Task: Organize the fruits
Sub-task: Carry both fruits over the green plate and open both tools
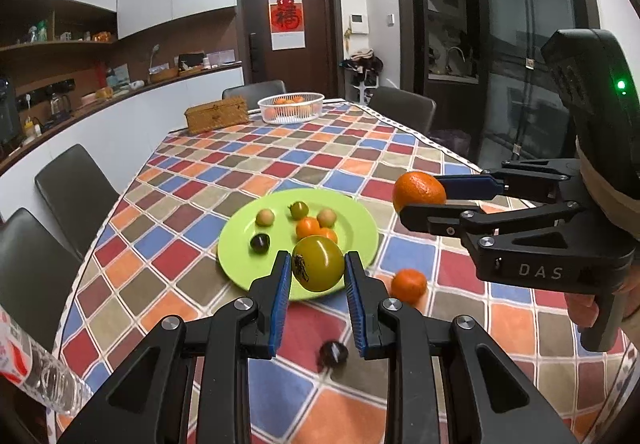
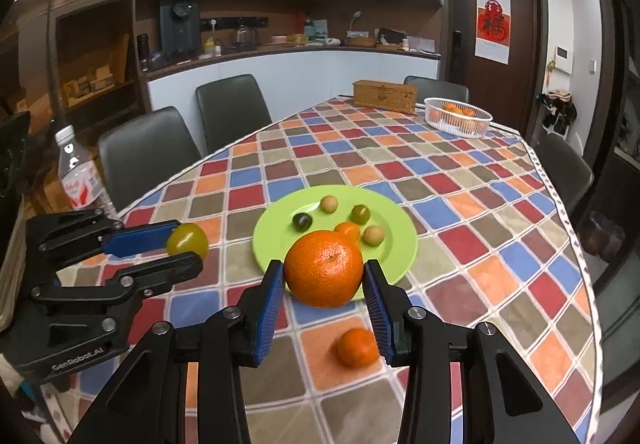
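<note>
Left wrist view: left tongs (image 1: 318, 270) clamp a yellow-green tomato (image 1: 319, 263) between the blue pads, held in the air over the near rim of the green plate (image 1: 240, 244). Right tongs (image 2: 325, 275) grip a large orange (image 2: 324, 268) the same way, also raised above the plate's near rim.

Left to right, relative to the plate: a water bottle (image 2: 78, 179) stands well to its left at the edge of the surface (image 2: 500, 203); a dark plum (image 1: 333, 353) lies on the cloth just short of the plate; on the plate sit several small fruits, pale, green, dark and orange; a small mandarin (image 1: 409, 285) lies just off the near right rim; far beyond, a white basket (image 2: 456, 119) holds oranges.

Judgement: both fruits are mid-carry. The orange likely belongs in the basket with its like, the tomato's place is unclear. Keep both grips steady, since round skins can roll out of flat pads. Carry high enough to clear the plate's fruits, lower before releasing, and keep the two tongs apart.
</note>
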`<state>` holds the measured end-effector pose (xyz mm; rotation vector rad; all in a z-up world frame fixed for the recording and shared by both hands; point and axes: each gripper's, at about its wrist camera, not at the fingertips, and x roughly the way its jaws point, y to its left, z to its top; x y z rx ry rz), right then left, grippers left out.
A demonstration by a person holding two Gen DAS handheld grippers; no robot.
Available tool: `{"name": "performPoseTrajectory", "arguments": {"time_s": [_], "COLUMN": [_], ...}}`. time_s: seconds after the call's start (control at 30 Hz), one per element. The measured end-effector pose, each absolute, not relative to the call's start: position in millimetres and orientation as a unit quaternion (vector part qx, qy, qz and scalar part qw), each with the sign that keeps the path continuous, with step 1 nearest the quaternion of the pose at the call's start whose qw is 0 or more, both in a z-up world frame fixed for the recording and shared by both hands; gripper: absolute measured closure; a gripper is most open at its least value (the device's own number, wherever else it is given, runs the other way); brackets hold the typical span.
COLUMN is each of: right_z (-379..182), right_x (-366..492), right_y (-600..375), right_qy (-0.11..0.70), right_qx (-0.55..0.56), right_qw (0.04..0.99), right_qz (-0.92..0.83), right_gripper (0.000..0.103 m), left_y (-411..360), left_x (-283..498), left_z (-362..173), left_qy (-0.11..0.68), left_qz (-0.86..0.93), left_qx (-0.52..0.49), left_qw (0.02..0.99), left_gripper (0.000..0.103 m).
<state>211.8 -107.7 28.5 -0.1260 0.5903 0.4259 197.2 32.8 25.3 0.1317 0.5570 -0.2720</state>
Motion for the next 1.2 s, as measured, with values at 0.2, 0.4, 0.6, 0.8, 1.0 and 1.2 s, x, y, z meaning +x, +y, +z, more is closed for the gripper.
{"name": "performPoseTrajectory", "arguments": {"time_s": [0.2, 0.4, 0.6, 0.8, 1.0, 1.2], "right_z": [29.4, 21.1, 2.6, -19.9, -36.6, -47.0], "right_x": [243.1, 279.3, 309.9, 338.1, 355.8, 361.1], "right_y": [-109.7, -112.2, -109.5, -107.0, -105.3, -107.3], "right_qy": [0.304, 0.335, 0.371, 0.407, 0.425, 0.435], "right_qx": [-0.065, -0.056, -0.065, -0.070, -0.078, -0.071], "right_qw": [0.929, 0.919, 0.905, 0.891, 0.884, 0.879], "right_qz": [0.203, 0.200, 0.195, 0.188, 0.180, 0.181], "right_gripper": [0.062, 0.062, 0.062, 0.062, 0.062, 0.061], "left_y": [33.8, 37.5, 41.7, 44.6, 45.4, 45.9], "left_x": [225.5, 255.9, 288.4, 317.3, 333.5, 336.2], "left_z": [22.9, 14.9, 0.7, -21.2, -36.6, -38.9], "left_qy": [0.289, 0.314, 0.347, 0.382, 0.402, 0.398], "left_qz": [-0.127, -0.119, -0.115, -0.107, -0.104, -0.094], "left_qx": [0.052, 0.034, 0.012, 0.006, 0.002, 0.004], "left_qw": [0.947, 0.941, 0.931, 0.918, 0.910, 0.913], "left_gripper": [0.076, 0.076, 0.076, 0.076, 0.076, 0.062]}}
